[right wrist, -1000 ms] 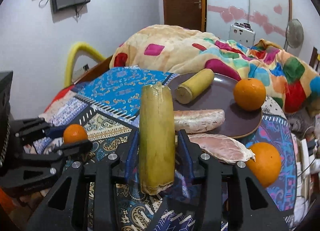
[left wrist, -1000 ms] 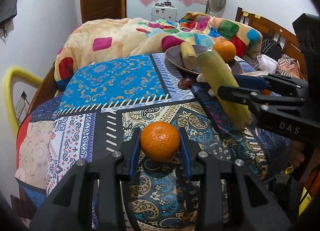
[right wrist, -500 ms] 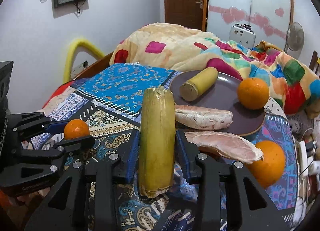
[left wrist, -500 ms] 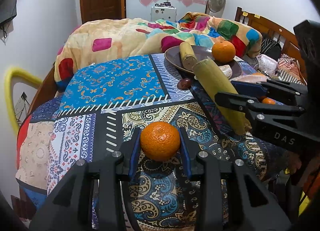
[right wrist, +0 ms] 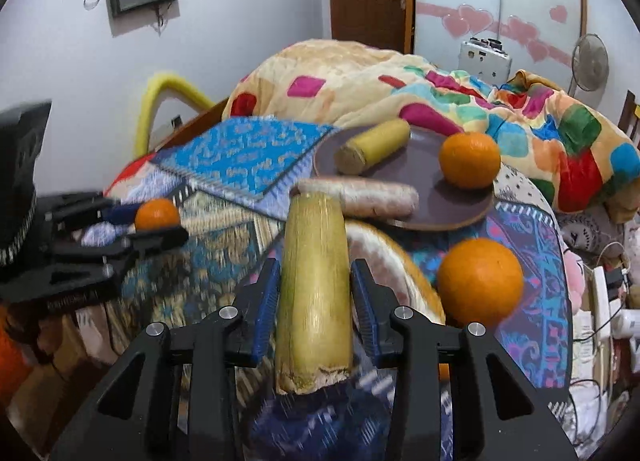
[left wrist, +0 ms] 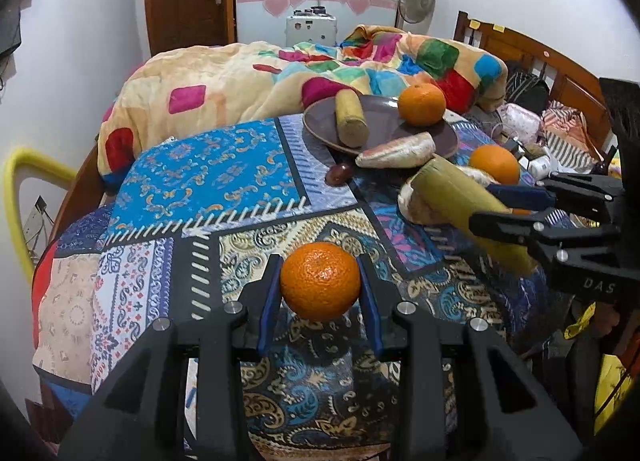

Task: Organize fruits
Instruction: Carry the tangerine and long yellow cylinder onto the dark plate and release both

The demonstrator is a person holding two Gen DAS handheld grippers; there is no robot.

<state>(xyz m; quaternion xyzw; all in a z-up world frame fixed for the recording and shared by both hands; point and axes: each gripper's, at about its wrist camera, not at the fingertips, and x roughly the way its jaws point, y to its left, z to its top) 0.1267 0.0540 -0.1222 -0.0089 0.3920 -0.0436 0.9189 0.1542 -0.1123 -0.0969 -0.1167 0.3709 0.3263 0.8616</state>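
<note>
My left gripper [left wrist: 320,281] is shut on a small orange [left wrist: 320,281] above the patterned bedspread [left wrist: 208,181]. My right gripper [right wrist: 315,285] is shut on a long yellow-green stalk [right wrist: 314,285]; it also shows in the left wrist view [left wrist: 468,205]. A brown plate [right wrist: 416,177] at the back holds a short yellow stalk [right wrist: 372,147], an orange [right wrist: 470,159] and a pale pomelo wedge [right wrist: 360,197] at its rim. Another orange [right wrist: 480,281] and another pomelo wedge [right wrist: 384,249] lie near the right gripper.
A crumpled colourful blanket [left wrist: 280,77] lies behind the plate. A small dark fruit [left wrist: 339,174] sits in front of the plate. A wooden headboard [left wrist: 552,69] and clutter stand at the right. A yellow tube [left wrist: 24,181] stands at the left.
My right gripper has moved right and lower with the stalk, nearer the loose orange and pomelo wedge. My left gripper holds the small orange nearly still.
</note>
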